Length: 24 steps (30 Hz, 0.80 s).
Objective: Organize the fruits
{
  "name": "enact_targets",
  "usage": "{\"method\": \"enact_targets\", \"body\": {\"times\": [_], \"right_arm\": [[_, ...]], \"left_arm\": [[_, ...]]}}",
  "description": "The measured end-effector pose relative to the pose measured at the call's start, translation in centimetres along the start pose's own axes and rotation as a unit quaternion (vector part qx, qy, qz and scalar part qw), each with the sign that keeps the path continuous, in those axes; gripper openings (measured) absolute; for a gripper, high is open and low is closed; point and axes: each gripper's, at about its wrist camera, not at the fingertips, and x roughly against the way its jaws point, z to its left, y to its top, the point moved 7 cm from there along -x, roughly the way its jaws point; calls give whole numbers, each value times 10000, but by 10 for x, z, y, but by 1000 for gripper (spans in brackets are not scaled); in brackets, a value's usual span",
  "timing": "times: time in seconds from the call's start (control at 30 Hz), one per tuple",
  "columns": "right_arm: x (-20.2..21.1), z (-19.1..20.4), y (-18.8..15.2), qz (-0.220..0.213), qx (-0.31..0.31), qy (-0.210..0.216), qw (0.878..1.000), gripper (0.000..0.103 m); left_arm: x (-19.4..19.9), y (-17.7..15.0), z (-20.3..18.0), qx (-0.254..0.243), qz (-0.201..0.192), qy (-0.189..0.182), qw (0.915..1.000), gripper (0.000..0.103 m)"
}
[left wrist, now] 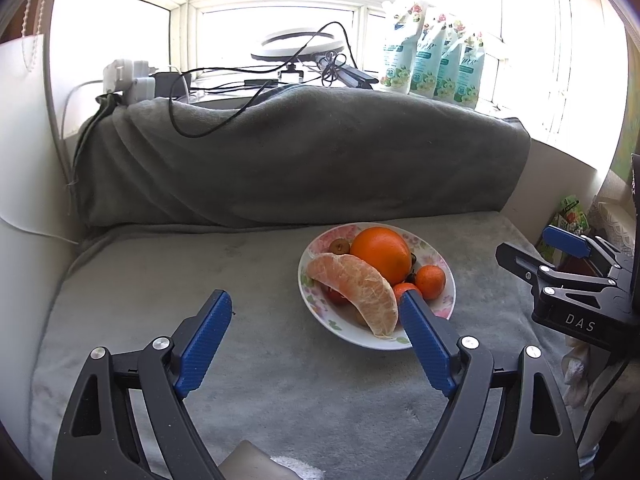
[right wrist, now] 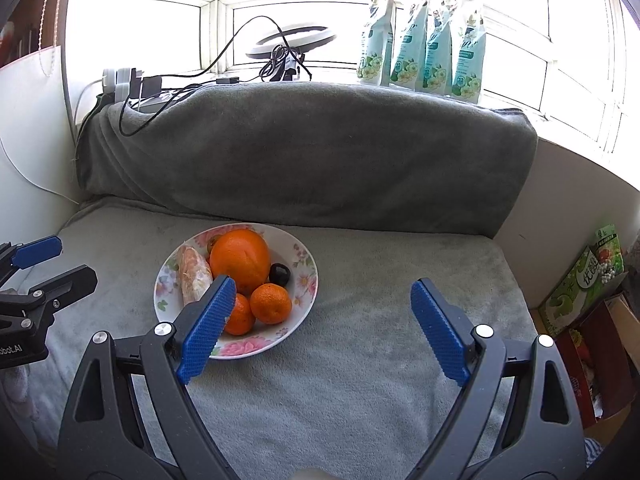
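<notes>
A floral plate (left wrist: 442,312) (right wrist: 304,280) stands on the grey blanket and holds a large orange (left wrist: 380,254) (right wrist: 240,258), a peeled pomelo segment (left wrist: 356,284) (right wrist: 194,274), two mandarins (left wrist: 430,282) (right wrist: 271,303), a dark plum (right wrist: 279,274) and a small brown fruit (left wrist: 340,245). My left gripper (left wrist: 316,312) is open and empty just left of and in front of the plate. My right gripper (right wrist: 324,304) is open and empty, just right of the plate; its left finger overlaps the plate's near edge in view.
A rolled grey blanket (left wrist: 300,156) forms a ridge behind the plate. Cables, chargers and a ring light (left wrist: 296,46) sit on the sill, with several refill pouches (right wrist: 420,40). Cartons (right wrist: 584,284) stand at the right. A white wall (left wrist: 24,160) bounds the left.
</notes>
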Motion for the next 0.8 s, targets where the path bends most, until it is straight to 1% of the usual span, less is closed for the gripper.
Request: {"method": "enact_targets", "body": {"times": [0.8], "right_arm": [[-2, 1, -6, 79, 4, -8, 10000, 92]], "left_arm": [[-1, -1, 1, 13, -39, -5, 10000, 86]]}}
